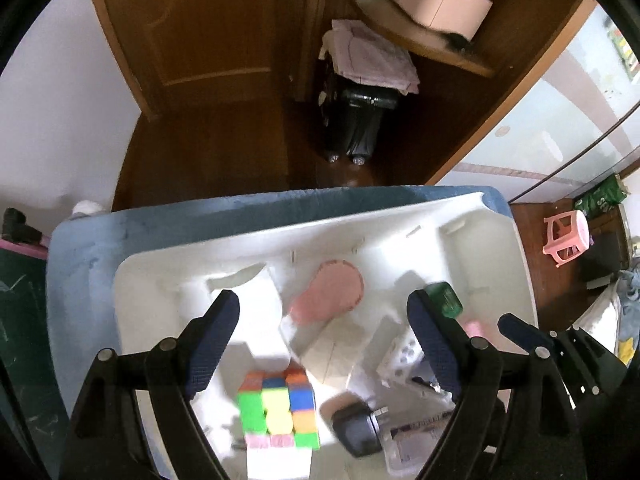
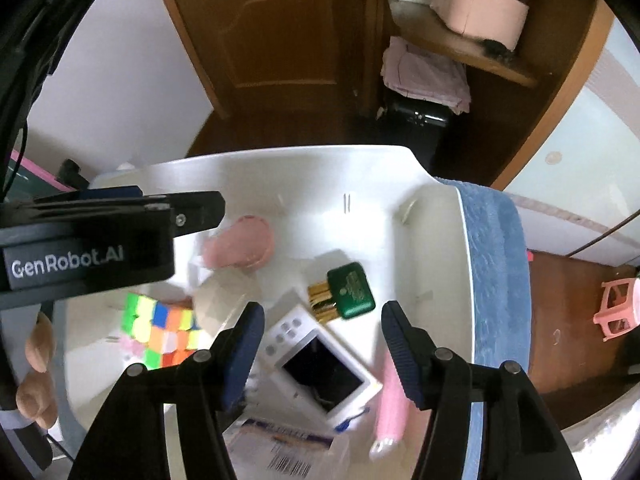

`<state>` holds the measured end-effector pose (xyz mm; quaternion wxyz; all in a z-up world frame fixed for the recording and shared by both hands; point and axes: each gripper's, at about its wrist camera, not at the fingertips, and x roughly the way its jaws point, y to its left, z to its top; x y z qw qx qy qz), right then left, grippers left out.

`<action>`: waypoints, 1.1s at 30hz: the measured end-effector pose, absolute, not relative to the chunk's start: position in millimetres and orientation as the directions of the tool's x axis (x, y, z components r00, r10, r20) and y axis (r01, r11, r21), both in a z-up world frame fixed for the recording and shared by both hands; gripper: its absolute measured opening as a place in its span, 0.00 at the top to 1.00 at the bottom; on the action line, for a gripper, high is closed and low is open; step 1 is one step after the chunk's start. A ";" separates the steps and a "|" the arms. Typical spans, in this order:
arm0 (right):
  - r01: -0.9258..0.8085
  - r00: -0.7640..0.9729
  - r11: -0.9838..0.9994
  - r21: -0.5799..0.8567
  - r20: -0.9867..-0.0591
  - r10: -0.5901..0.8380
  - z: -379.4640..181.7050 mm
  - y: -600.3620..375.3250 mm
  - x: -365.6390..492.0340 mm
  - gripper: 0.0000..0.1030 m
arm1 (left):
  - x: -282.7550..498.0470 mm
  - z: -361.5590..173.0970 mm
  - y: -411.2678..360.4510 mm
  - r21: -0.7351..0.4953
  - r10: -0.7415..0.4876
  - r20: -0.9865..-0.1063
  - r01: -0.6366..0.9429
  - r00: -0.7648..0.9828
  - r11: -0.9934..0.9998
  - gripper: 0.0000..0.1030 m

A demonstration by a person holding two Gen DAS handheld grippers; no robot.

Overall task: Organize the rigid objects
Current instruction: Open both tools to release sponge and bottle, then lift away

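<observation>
Left gripper point(image 1: 324, 312): black two-finger tool with dark blue ribbed pads, jaws spread wide and gripping nothing, pointing down over the white plastic tray point(image 1: 168, 256); a multicoloured puzzle cube point(image 1: 280, 408) lies below and between the fingers, clear of both pads.

Left wrist view, surface: tray sits on a blue towel point(image 1: 80, 256); inside lie a pink round-headed paddle-shaped object point(image 1: 328, 296), a dark green glossy case point(image 1: 444, 300), a black boxy plug-like item point(image 1: 356, 428) and a white gadget, partly hidden by the right-hand finger.

Left wrist view, room: brown wooden door point(image 1: 208, 40), dark wood floor, black wheeled suitcase point(image 1: 356, 120) topped with folded pale pink cloth point(image 1: 372, 56), pink plastic stool point(image 1: 566, 236) at far right.

Left wrist view only: suitcase wheels and the black plug-like item.

Right gripper point(image 2: 322, 340): matching tool, jaws apart and holding nothing, hanging over a white rectangular device with a dark screen point(image 2: 320, 360); a pink rod-shaped object point(image 2: 390, 400) lies just beside the right-hand finger, contact unclear.

Right wrist view, surface: green case shows gold cylinders point(image 2: 320, 300) at its open end; cube and pink paddle sit to the left.

Right wrist view only: the left tool's branded black body crossing the left side, a person's fingers point(image 2: 38, 376) at the tray edge, and a clear packet with a barcode label point(image 2: 288, 452).
</observation>
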<state>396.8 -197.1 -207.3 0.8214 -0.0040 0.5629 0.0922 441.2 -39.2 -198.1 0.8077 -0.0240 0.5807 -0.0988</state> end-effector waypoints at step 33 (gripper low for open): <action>-0.290 0.576 0.951 0.106 -0.774 0.262 -51.1 -225.8 178.3 0.40 | 219.0 -43.5 -39.3 -0.094 -0.201 -0.782 0.206 0.591 0.974 0.15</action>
